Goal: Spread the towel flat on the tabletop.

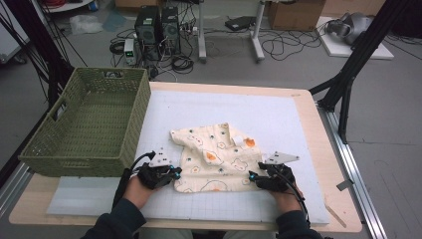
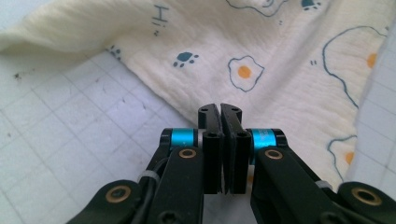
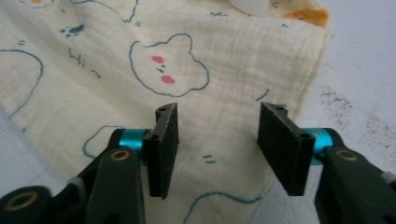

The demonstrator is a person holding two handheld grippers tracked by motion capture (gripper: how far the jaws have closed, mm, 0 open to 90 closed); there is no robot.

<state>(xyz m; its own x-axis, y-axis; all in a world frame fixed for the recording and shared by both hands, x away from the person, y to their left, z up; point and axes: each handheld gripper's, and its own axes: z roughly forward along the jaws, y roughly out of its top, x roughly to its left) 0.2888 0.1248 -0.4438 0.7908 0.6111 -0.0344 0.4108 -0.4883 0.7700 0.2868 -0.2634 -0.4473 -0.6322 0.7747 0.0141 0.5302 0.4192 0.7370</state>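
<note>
Left gripper (image 2: 220,109): jaws pressed together at cream printed muslin cloth's (image 1: 214,157) near-left edge | right gripper (image 3: 218,116): jaws wide over near-right hem | green wicker basket (image 1: 84,149) borders left.

the cloth (image 1: 214,157) lies on the mat (image 1: 278,119) near the front middle of the table (image 1: 313,129). the basket (image 1: 89,124) stands to its left, at the table's left edge. the left gripper (image 1: 174,174) sits at the cloth's front left corner, the right gripper (image 1: 253,177) at its front right corner.
</note>
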